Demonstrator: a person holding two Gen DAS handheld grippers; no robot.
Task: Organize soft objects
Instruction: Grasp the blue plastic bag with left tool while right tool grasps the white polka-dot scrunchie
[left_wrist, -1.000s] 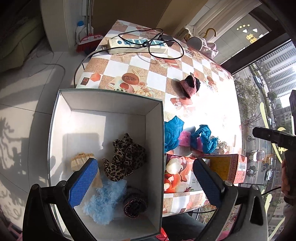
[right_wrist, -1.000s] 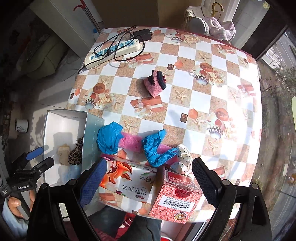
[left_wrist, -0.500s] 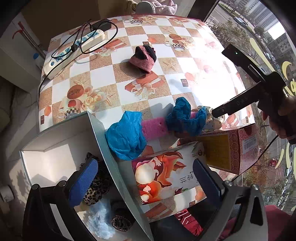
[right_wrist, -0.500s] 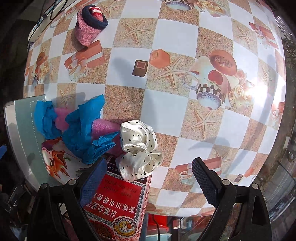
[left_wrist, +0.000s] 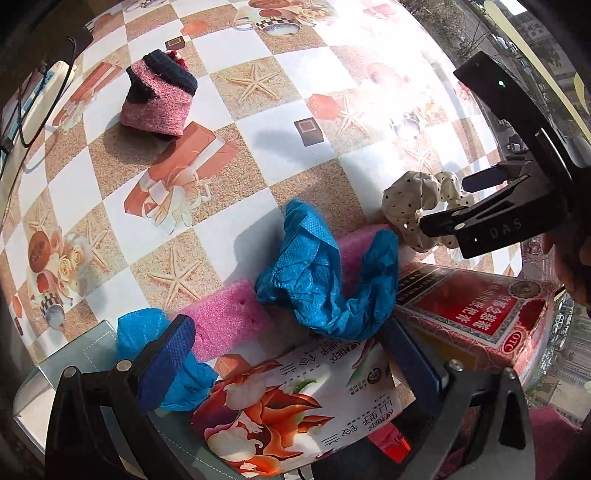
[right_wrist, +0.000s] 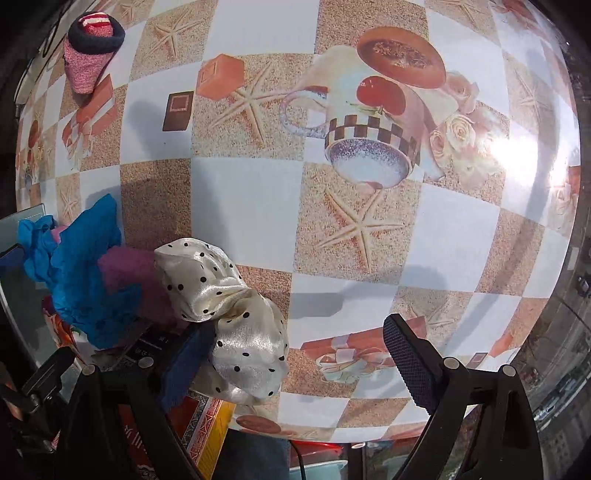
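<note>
Two grippers have dropped from above the storage box to the table edge. Landmark: the red carton (left_wrist: 476, 314). Checked tablecloth (right_wrist: 258, 206) lies beyond it. Against its far-left side lie the blue crumpled wraps (left_wrist: 325, 280) over pink foam (left_wrist: 225, 321); a pink sock roll (left_wrist: 159, 99) sits well beyond. The white dotted scrunchie (right_wrist: 229, 314) rests at the carton's far edge. Right gripper (right_wrist: 295, 365), jaws wide, now straddles the scrunchie, nothing clamped. Left gripper (left_wrist: 291, 362), also wide, hovers over the wraps. Judgement: pickup stage reached; closing remains.
</note>
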